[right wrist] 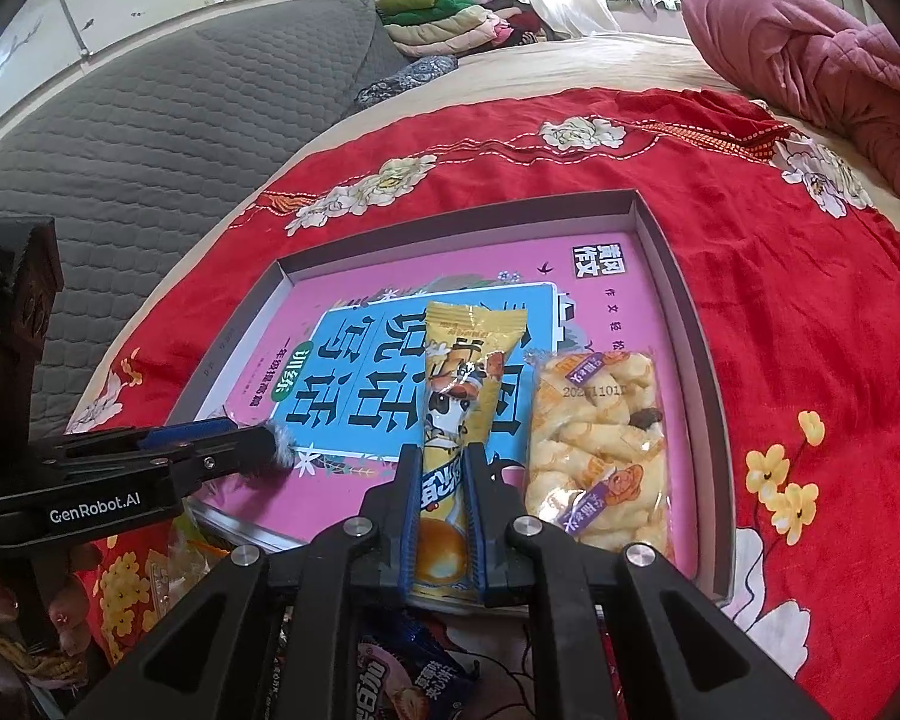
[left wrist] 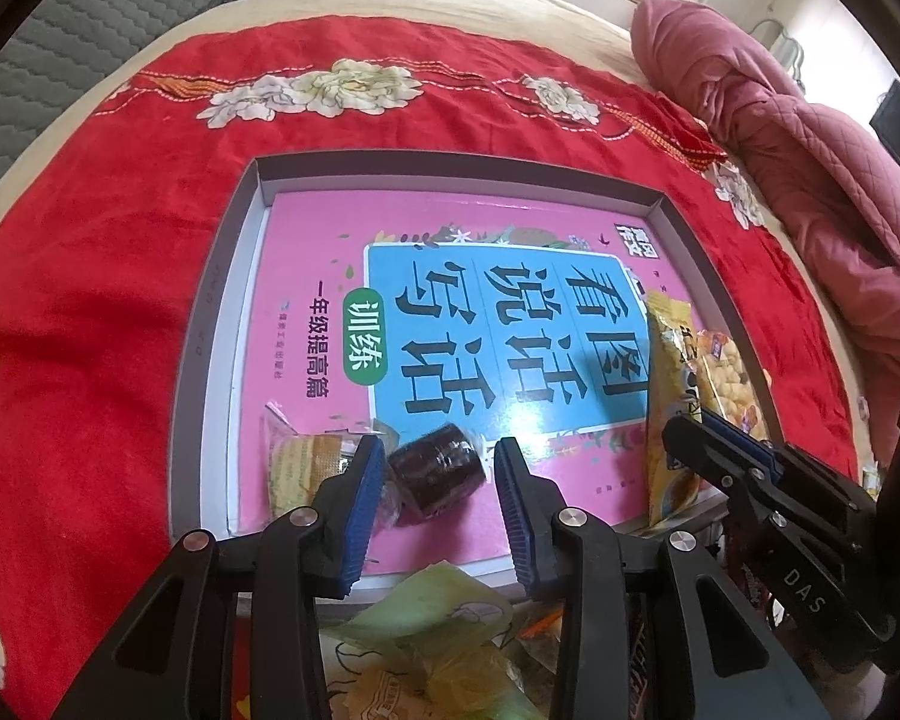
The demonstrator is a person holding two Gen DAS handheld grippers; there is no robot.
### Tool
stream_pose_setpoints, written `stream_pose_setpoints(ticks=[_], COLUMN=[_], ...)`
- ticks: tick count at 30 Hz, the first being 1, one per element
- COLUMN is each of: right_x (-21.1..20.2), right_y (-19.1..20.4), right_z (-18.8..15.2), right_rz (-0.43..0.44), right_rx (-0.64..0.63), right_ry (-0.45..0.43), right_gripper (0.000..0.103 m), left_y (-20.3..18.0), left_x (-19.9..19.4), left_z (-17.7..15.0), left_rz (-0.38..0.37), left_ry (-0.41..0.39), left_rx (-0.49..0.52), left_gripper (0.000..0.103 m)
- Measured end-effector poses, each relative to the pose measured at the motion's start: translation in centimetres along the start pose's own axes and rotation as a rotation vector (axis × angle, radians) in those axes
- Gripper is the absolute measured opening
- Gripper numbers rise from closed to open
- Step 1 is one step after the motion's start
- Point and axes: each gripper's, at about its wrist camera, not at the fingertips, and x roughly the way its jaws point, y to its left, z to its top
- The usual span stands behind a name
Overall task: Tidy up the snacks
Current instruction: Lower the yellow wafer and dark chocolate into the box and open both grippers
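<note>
A shallow grey box (left wrist: 210,324) with a pink book cover as its floor lies on a red flowered cloth. My left gripper (left wrist: 441,465) is open, its fingers either side of a dark wrapped round snack (left wrist: 435,471) lying in the box's near part; a pale orange packet (left wrist: 297,462) lies just left of it. My right gripper (right wrist: 444,474) is shut on a long yellow snack packet (right wrist: 459,384) that rests in the box. A clear bag of puffed snacks (right wrist: 597,444) lies right of it. The box rim also shows in the right wrist view (right wrist: 684,324).
Loose snacks lie outside the box's near edge: a green-yellow packet (left wrist: 438,630) and a blue-pink packet (right wrist: 402,678). A pink quilted blanket (left wrist: 810,138) is bunched at the right, a grey quilted cover (right wrist: 150,120) at the left, and folded clothes (right wrist: 450,12) lie far back.
</note>
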Motion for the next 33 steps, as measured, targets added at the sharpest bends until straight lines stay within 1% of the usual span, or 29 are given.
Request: stream_pose_setpoints(ticks=[4,8,14,17,19,20,21,29,31,33], right_x=[-0.1,-0.3,-0.3,-0.4,-0.6,-0.7,-0.7,-1.2,-1.4,-1.6], right_y=[-0.1,-0.1,0.0,-0.1,-0.1,-0.1,-0.1,0.1,0.2,0.3], right_z=[0.0,0.2,0.1,0.2,0.2,0.3,0.3,0.5,0.5,0.6], right_rz=[0.002,0.005,0.000,0.006,0.013,0.015,0.016,0.030,0.036,0.038], right_rx=[0.006,0.007,0.007,0.013,0.018,0.019,0.019,0.012,0.008,0.004], right_ry=[-0.004,-0.013,-0.013,-0.018,-0.027,-0.032,-0.033,-0.053,-0.062,-0.070], right_gripper=[0.014,0.017,0.018,0.022,0.027,0.027,0.028,0.029,0.033,0.035], left_y=[0.1,0.3,0.4,0.5,0.6,0.6,0.6,0.9,1.0,1.1], left_x=[0.0,-0.2,-0.5,-0.9,-1.1,-1.2,-1.4,-2.3,-2.6,-2.9], left_z=[0.0,-0.1,0.0,0.0,0.2,0.2,0.3,0.3,0.3,0.3], left_rz=[0.002,0.001,-0.006,-0.008,-0.014,-0.015,-0.017,-0.027,-0.027,-0.031], left_ry=[0.001,0.000,-0.001,-0.016,-0.018,-0.020,-0.027,-0.043,-0.046,-0.051], left_rx=[-0.004,-0.010,-0.017,-0.024,-0.026,-0.028,-0.031,-0.041,-0.042,-0.047], left_gripper=[0.040,0.043,0.044,0.044,0.048,0.052,0.052,0.052,0.053,0.054])
